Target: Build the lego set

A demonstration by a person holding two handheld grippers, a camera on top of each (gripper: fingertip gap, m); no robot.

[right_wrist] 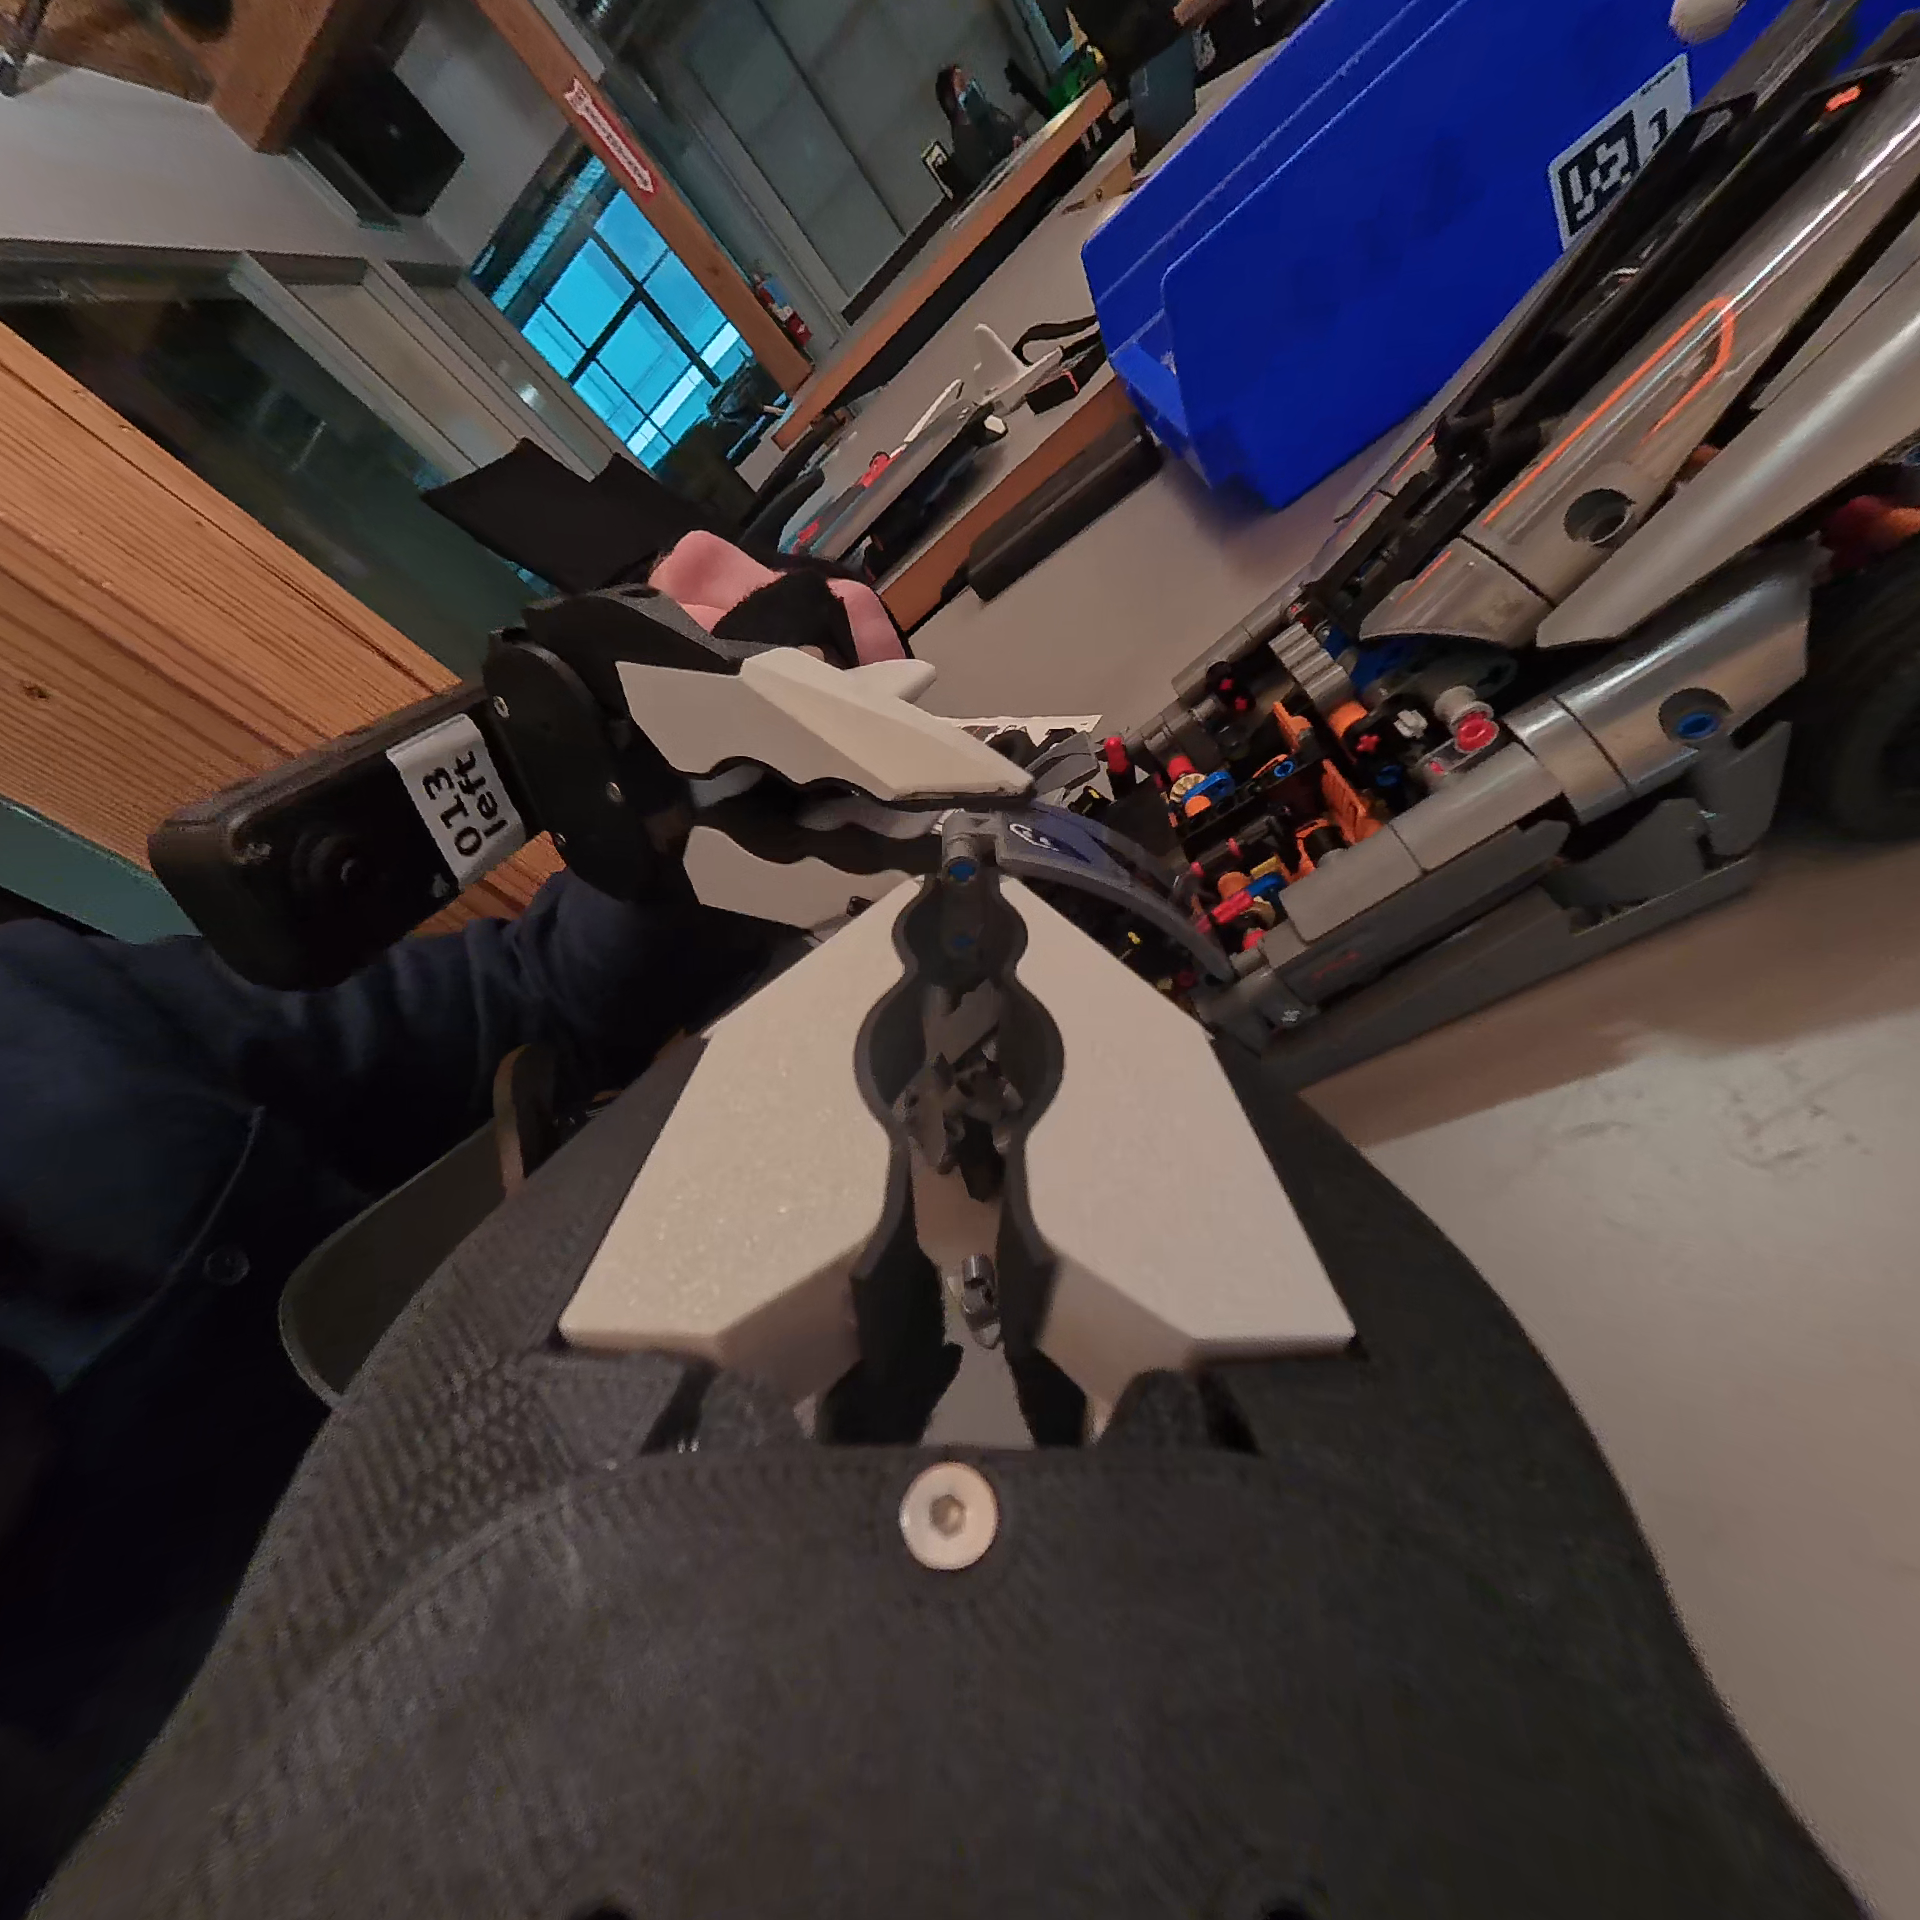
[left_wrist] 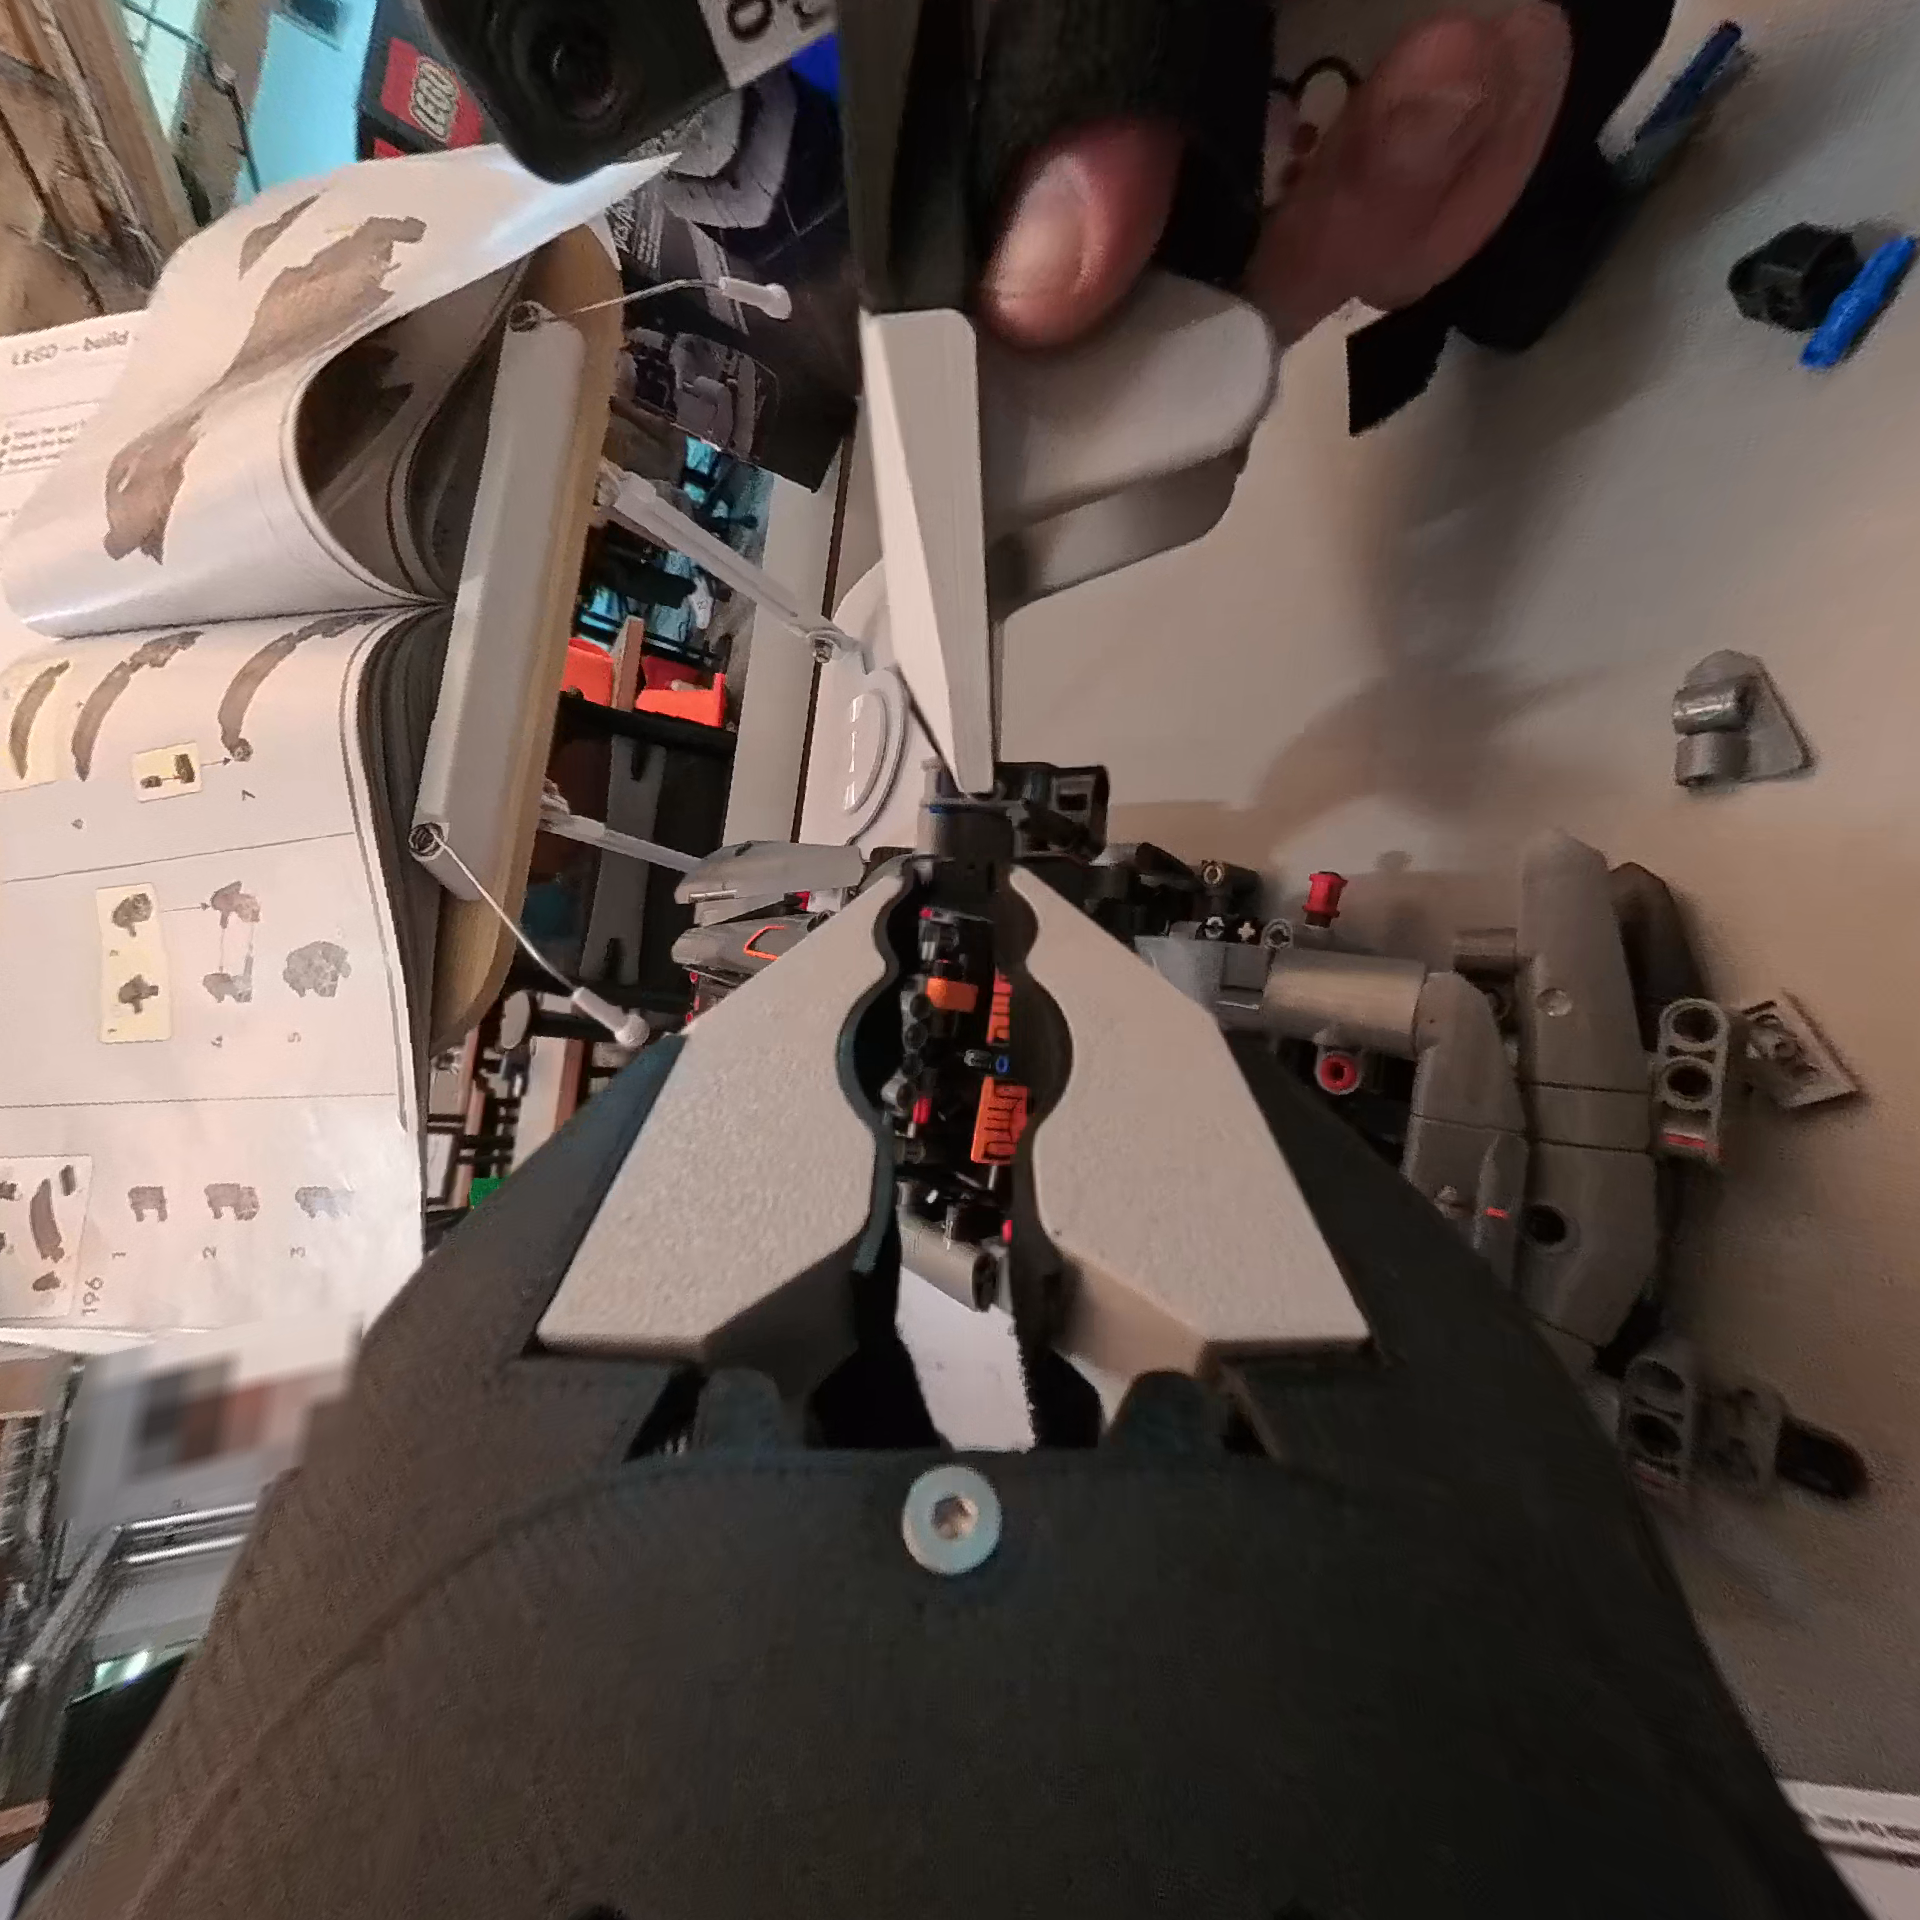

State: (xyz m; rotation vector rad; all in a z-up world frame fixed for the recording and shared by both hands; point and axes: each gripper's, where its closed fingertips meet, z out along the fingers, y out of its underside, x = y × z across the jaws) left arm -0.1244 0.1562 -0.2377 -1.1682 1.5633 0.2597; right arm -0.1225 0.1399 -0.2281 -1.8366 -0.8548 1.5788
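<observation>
Both grippers meet nose to nose over the open side of the big grey-and-orange Technic car model (right_wrist: 1558,665), which sits on the pale grey tabletop (right_wrist: 1558,1247) with its pin-studded innards facing us. The right gripper (right_wrist: 958,883) has its pale fingers drawn together on a small dark grey connector piece with a blue pin (right_wrist: 960,868), pinched right at the tips, so the pin end pokes forward where it can be pushed home. The left gripper (left_wrist: 961,831) is also closed, tips clamped on a small black-and-grey stub (left_wrist: 961,821) at the edge of the car; in the right wrist view it comes in from the left and lies flat over a curved dark grey arch panel (right_wrist: 1122,862). My read: one claw steadies while the other seats the piece, though exactly which hole it is meant for I cannot tell. Room is tight! The two sets of fingertips are touching or nearly so, and the car's wall is just beside them. Open table lies to the near side in the right wrist view, the cleaner way out. Elsewhere, the open paper instruction booklet (left_wrist: 208,831) stands propped to the side, loose grey elbow parts (left_wrist: 1735,727) lie well apart, and a blue plastic bin (right_wrist: 1351,260) sits behind the car.
</observation>
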